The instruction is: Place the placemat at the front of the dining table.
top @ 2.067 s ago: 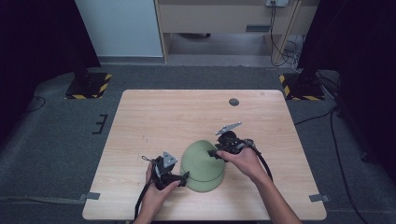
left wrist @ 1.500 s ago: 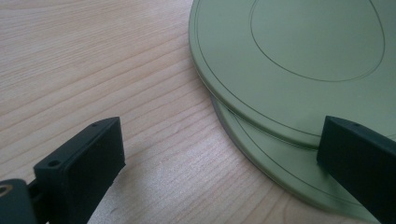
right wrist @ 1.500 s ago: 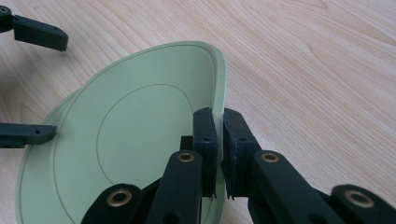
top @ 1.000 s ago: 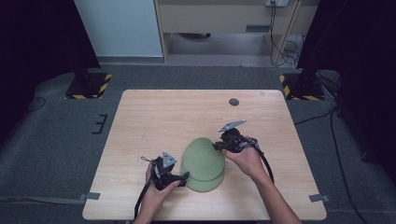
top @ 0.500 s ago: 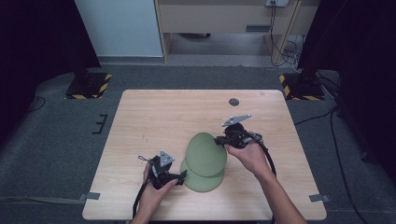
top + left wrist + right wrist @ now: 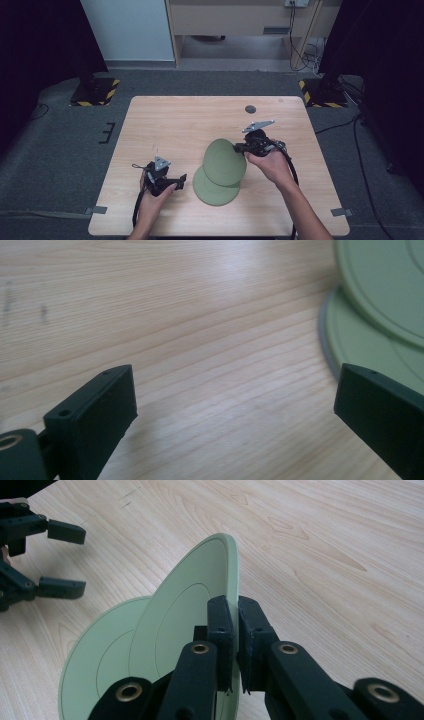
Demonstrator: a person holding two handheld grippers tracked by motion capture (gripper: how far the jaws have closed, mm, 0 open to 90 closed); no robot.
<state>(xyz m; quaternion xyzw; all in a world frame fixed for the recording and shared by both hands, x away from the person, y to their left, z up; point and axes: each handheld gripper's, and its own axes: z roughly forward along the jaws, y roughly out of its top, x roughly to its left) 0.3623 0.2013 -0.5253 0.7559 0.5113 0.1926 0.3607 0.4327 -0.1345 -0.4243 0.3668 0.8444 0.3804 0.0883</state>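
- The upper green plate [image 6: 225, 162] is sitting just right of the frame's middle in the high view, tilted up on edge, its lower rim resting on the lower green plate [image 6: 212, 190], which is lying flat on the worktop [image 6: 190, 125].
- The right gripper [image 6: 234, 630] is pinching the raised plate's rim, its fingers [image 6: 220, 625] closed on the thin edge from both sides (the grip is sitting right at the lip, so it looks shallow).
- The left gripper [image 6: 181, 181] is waiting at the lower left of the plates, fingers [image 6: 95, 410] standing wide apart with nothing between them, just short of the flat plate's rim.
- To do this lift well, I judge the right hand should be raising the plate steadily without twisting, keeping the rim seated deep in the fingers, while the left gripper is steadying the lower plate so it is not dragged along.
- Compared with the earlier high views, the upper plate is now tipped far steeper and the lower one is showing beneath it; the right hand is standing higher, and the left gripper is lying a little farther from the plates.
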